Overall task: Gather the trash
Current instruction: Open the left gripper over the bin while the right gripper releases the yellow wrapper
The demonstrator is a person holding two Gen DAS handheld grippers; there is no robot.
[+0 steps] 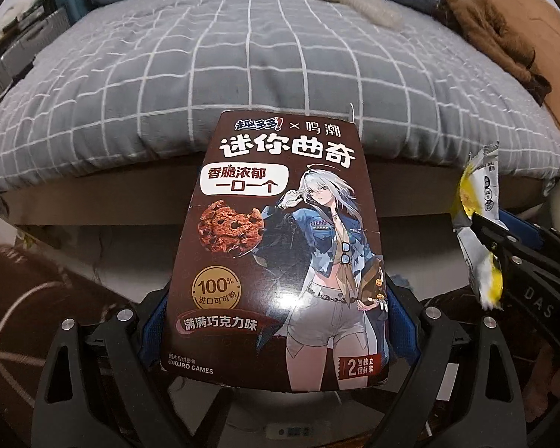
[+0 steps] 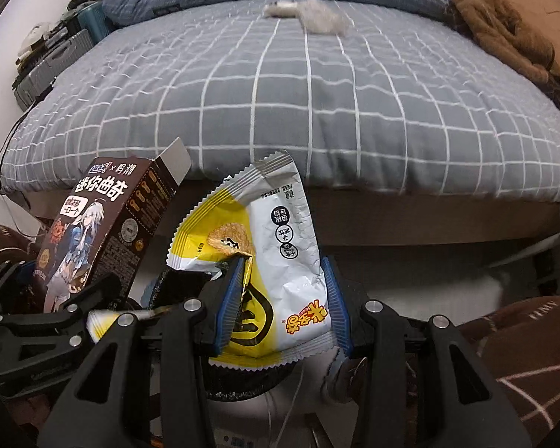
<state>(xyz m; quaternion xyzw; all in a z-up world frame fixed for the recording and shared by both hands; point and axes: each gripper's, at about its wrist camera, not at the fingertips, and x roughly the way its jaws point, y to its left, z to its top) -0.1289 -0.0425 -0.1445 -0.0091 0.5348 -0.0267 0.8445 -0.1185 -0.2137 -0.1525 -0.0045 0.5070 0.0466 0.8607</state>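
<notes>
My left gripper (image 1: 276, 321) holds the brown cookie box (image 1: 280, 246) upright, its blue pads (image 1: 156, 317) pressed on the box's two sides with the jaws set wide. The box fills the middle of the left view and hides whatever is straight behind it, along with most of the pads themselves. In the right view the same box (image 2: 104, 231) leans at the left, its top flap open; its lower part is lost behind the black gripper arms.

My right gripper (image 2: 283, 306) is clamped on the white and yellow wrapper (image 2: 276, 246), jaws narrow, the crumpled foil bunched between the blue pads (image 2: 229, 298). The wrapper's top stands up past the fingertips, and its bottom edge hangs below them. From the left view only a strip of the wrapper (image 1: 481, 224) shows at the right edge, motion-blurred at its lower end.

Beyond both is the bed (image 1: 280, 56) with a grey checked cover, a brown garment (image 1: 496, 33) at its far right and a pale fluffy thing (image 1: 354, 0) near the pillow, too blurred to name. Under my right gripper sits something dark and round (image 2: 239, 380), mostly covered, which I cannot identify. Brown shapes in the lower corners are cut off by the lens rim.
</notes>
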